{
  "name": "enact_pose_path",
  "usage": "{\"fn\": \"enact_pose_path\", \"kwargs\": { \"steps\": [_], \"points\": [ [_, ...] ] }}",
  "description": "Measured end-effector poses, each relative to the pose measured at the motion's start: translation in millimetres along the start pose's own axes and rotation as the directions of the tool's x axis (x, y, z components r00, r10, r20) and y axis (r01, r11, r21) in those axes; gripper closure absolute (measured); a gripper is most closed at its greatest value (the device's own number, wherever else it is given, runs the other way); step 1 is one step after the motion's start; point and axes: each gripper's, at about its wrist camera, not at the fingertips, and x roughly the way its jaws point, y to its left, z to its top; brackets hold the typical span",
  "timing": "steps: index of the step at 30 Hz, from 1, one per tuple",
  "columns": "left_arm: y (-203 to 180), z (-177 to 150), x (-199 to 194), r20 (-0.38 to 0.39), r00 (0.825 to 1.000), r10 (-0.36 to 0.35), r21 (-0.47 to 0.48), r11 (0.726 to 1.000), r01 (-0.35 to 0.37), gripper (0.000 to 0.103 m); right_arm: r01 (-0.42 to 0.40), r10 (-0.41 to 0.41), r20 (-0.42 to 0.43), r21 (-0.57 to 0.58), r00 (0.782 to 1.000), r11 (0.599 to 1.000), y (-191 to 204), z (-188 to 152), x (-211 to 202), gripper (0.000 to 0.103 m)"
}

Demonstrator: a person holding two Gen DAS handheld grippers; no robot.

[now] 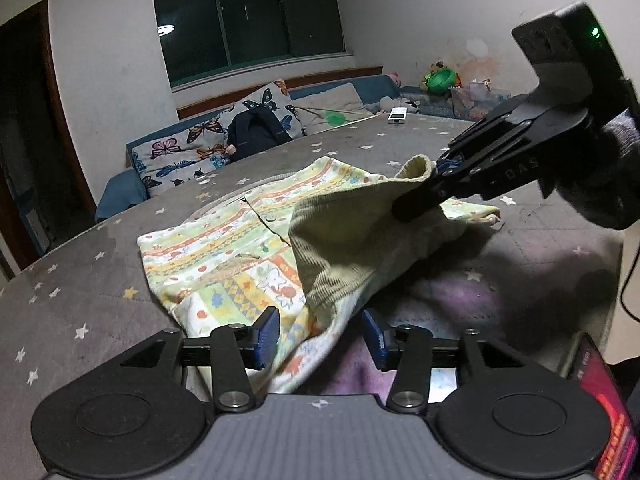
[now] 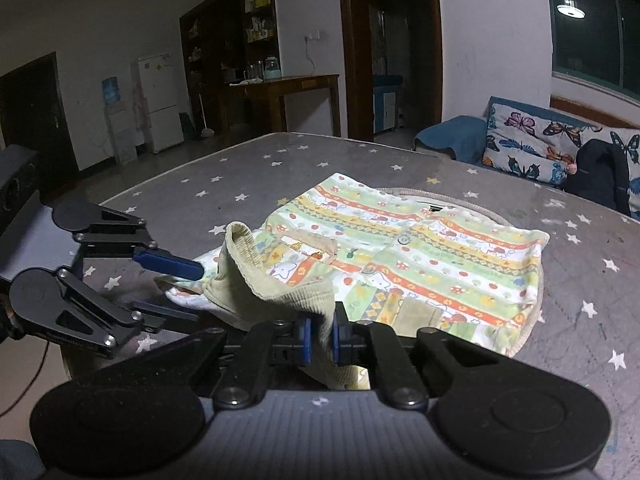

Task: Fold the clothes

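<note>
Right tool (image 2: 320, 338) is clamped on the corduroy sleeve (image 2: 256, 284) of the patterned child's jacket (image 2: 420, 252), lifting it off the star-print mattress (image 2: 280, 160). Left tool (image 1: 322, 336) sits low and level, fingers spread wide, jacket hem between them ungripped.

Left fingers spread, right fingers pinched.

My left gripper (image 1: 320, 338) holds its blue pads wide apart, cloth between them; my right gripper (image 2: 320, 338) has its pads nearly together, clamping a fold between them.
</note>
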Motion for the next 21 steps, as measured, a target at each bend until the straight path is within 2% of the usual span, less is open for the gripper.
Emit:
{"fn": "enact_pose_path", "kwargs": {
  "steps": [3, 5, 6, 7, 9, 11, 12, 18, 21],
  "points": [
    [-1, 2, 11, -0.005, 1.000, 0.006, 0.010, 1.000, -0.006, 0.054, -0.010, 0.010, -0.004, -0.006, 1.000, 1.000, 1, -2, -1, 0.094],
    [-2, 2, 18, -0.006, 1.000, 0.010, 0.014, 1.000, -0.010, 0.065, -0.017, 0.017, -0.008, -0.011, 1.000, 1.000, 3, -3, -2, 0.094],
    [-1, 2, 20, -0.008, 1.000, -0.004, 0.002, 1.000, 0.004, 0.074, -0.021, 0.021, -0.013, -0.018, 1.000, 1.000, 4, -4, -3, 0.092],
    [0, 2, 20, -0.003, 1.000, -0.009, -0.006, 1.000, 0.009, 0.078, -0.025, 0.024, -0.017, -0.027, 1.000, 0.999, 5, -6, -4, 0.092],
    [-1, 2, 19, 0.005, 1.000, -0.010, -0.011, 1.000, 0.010, 0.079, -0.025, 0.023, -0.026, -0.057, 0.999, 0.998, 8, -11, -6, 0.087],
    [-1, 1, 17, 0.009, 1.000, -0.006, -0.009, 1.000, 0.006, 0.080, -0.015, 0.011, -0.043, -0.104, 0.999, 0.994, 13, -18, -5, 0.067],
    [-1, 1, 16, 0.010, 1.000, -0.006, -0.010, 1.000, 0.006, 0.080, 0.004, -0.011, -0.052, -0.142, 0.999, 0.990, 16, -23, -3, 0.065],
    [-1, -2, 15, 0.006, 1.000, -0.006, -0.001, 1.000, 0.006, 0.078, 0.087, -0.116, -0.068, -0.332, 0.991, 0.939, 30, -43, 10, 0.065],
    [-1, -5, 14, -0.002, 1.000, -0.002, 0.021, 1.000, 0.002, 0.077, 0.116, -0.142, -0.044, -0.369, 0.989, 0.922, 31, -45, 13, 0.066]
  ]
}}
